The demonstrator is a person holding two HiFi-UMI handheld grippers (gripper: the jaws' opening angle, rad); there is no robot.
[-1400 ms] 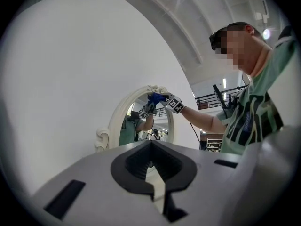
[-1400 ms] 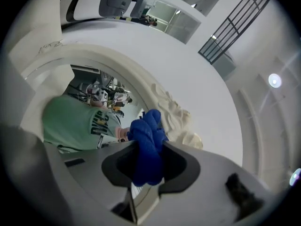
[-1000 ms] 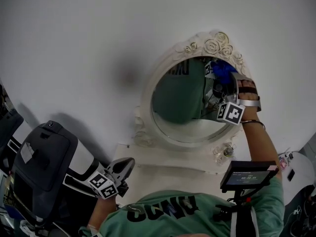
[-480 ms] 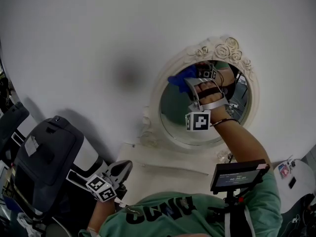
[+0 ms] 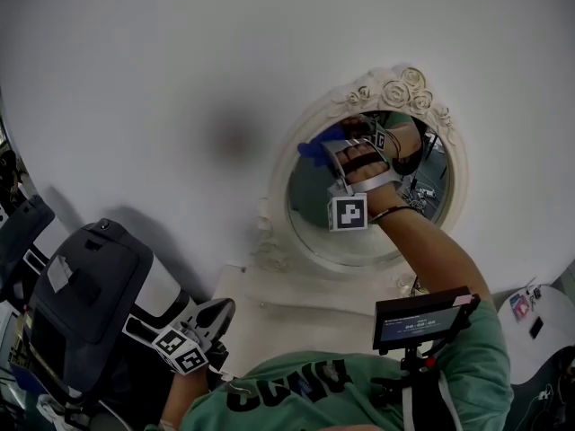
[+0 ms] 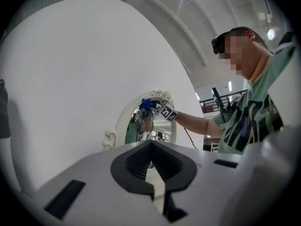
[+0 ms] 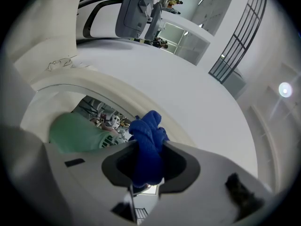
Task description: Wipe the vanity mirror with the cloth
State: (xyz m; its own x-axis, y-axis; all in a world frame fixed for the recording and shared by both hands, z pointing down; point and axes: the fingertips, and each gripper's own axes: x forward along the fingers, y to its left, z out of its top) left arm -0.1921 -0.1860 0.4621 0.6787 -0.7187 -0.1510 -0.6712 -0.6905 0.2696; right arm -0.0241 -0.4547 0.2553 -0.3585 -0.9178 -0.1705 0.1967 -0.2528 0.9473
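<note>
Head view: a plain white wall point(image 5: 180, 61) fills most of the scene. Against it stands the oval vanity mirror point(image 5: 310, 196), in a white frame point(image 5: 395, 88) with carved roses along its top. The mirror rests on a white bench point(image 5: 296, 308) just below it. A black and white chair-like seat point(image 5: 81, 303) stands at the left, beside the bench.

The person's green sleeve point(image 5: 467, 348) reaches up to the glass. A small dark screen point(image 5: 422, 317) sits on a mount near the chest.

The right tongs point(image 5: 328, 146) are raised to the mirror's upper left part, and their marker cube point(image 5: 349, 214) hangs over the glass. The right gripper view shows them pinching a bunched blue cloth point(image 7: 148, 145), which pokes out past the tips. The cloth lies where the glass meets the frame's inner rim.

The left tongs point(image 5: 211, 317) hang low by the bench's left corner, well apart from the mirror. In the left gripper view they are pressed together with nothing between them.
</note>
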